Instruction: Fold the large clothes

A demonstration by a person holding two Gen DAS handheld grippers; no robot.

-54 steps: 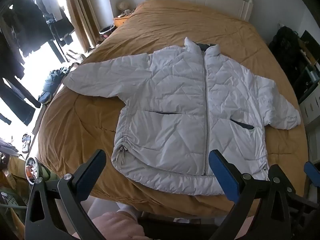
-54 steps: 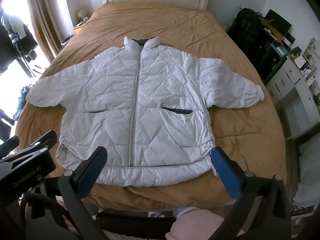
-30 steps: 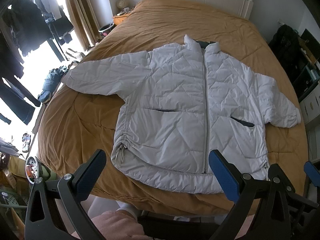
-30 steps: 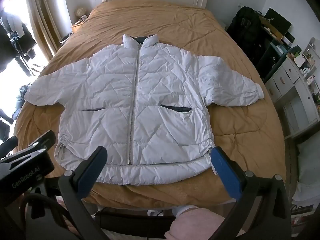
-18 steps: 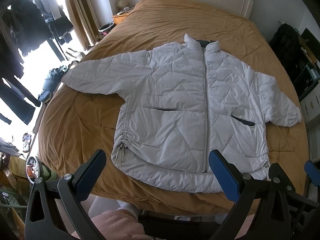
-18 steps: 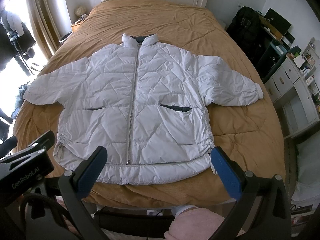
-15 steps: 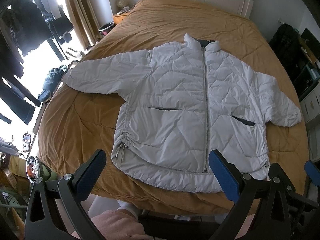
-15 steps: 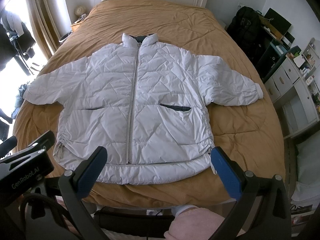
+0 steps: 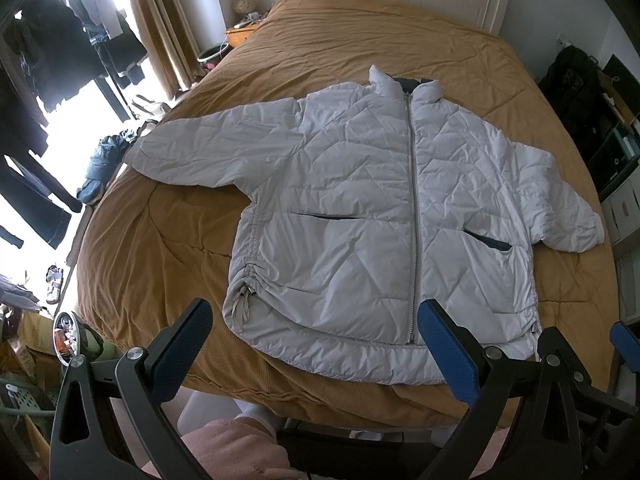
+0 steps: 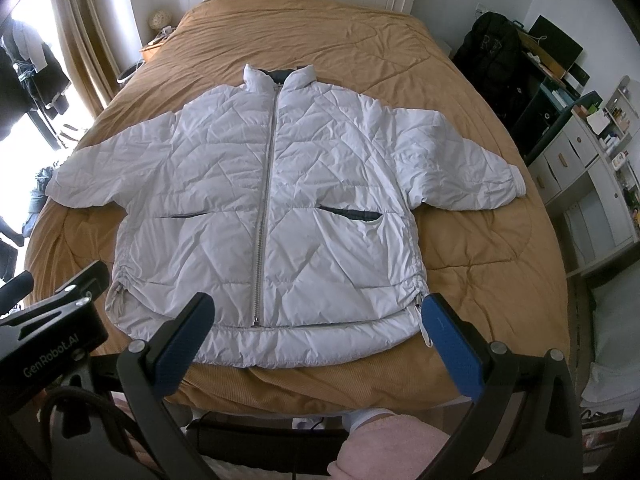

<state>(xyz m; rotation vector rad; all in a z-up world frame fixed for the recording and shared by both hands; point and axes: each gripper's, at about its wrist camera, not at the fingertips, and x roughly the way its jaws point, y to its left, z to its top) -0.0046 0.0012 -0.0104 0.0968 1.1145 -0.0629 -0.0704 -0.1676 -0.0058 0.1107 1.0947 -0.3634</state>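
Jacket (image 10: 272, 200) barely shifted; flat on bed (image 10: 480, 240) beyond both tools (image 9: 316, 340) (image 10: 320, 332), spread wide, empty.

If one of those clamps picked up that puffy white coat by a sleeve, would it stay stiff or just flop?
The white quilted puffer jacket would probably flop: its padded fabric lies creased and slumped on the mustard-brown bedspread. It looks light for its bulk. The smooth shell may slip between the open right gripper's blue pads.

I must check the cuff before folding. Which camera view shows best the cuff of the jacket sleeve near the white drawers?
The right wrist view: the cuff shows its gathered end against the bedspread. In the left wrist view the same cuff sits near the warped edge, smaller and less distinct.
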